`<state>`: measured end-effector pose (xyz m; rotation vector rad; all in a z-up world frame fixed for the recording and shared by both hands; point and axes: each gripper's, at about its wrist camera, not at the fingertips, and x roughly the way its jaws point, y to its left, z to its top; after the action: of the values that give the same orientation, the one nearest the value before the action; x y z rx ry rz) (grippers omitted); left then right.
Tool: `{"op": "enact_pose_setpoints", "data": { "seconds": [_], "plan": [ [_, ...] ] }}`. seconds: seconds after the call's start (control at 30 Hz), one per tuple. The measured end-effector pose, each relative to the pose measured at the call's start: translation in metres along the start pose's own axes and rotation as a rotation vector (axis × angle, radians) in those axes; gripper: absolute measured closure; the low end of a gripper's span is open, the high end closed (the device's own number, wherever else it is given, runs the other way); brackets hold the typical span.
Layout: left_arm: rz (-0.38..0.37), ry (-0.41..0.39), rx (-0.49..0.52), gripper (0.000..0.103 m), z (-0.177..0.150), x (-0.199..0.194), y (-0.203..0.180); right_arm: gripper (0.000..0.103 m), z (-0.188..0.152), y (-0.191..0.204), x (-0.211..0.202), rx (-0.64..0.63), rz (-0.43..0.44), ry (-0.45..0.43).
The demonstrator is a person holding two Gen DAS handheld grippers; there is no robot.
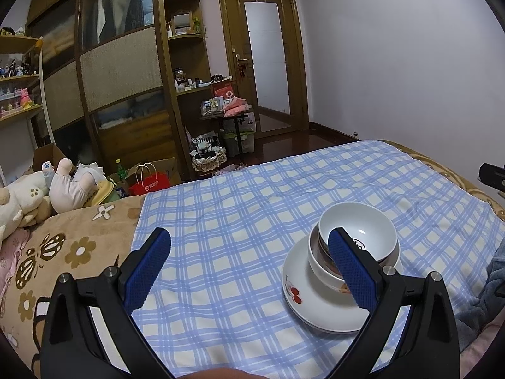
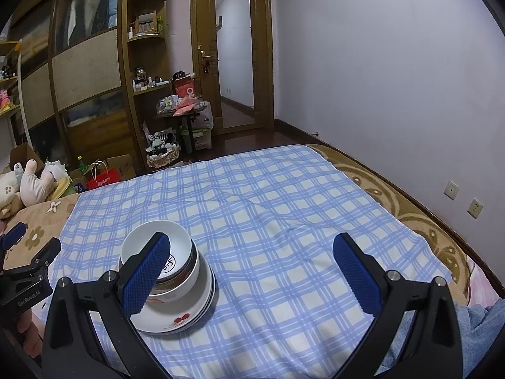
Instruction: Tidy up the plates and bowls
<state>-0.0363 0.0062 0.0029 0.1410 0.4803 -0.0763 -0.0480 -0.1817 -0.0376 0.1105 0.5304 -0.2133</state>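
While both claws hang spread and empty, the left claw point(image 1: 249, 268) and right claw point(image 2: 252, 271) frame one stack: three nested bowls point(image 1: 356, 237) on shallow white plates point(image 2: 189, 315), their number unclear, the top one cherry-printed. It sits lower right in the left view, lower left in the right, on a bed point(image 2: 268, 205) under blue checked cloth. Wooden wardrobe point(image 1: 120, 72) behind.
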Motion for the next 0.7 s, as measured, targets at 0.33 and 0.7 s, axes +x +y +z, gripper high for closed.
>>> {"op": "enact_pose_setpoints", "data": {
  "seconds": [0.33, 0.7],
  "plan": [
    [0.008, 0.0, -0.022, 0.004, -0.0003, 0.0007, 0.0008, 0.0, -0.0005, 0.0012, -0.0007, -0.002, -0.003, 0.002],
    [0.026, -0.007, -0.019, 0.004, -0.0009, -0.0006, 0.0004, 0.0, -0.0002, 0.0014, 0.0006, -0.003, -0.004, 0.006]
  ]
}}
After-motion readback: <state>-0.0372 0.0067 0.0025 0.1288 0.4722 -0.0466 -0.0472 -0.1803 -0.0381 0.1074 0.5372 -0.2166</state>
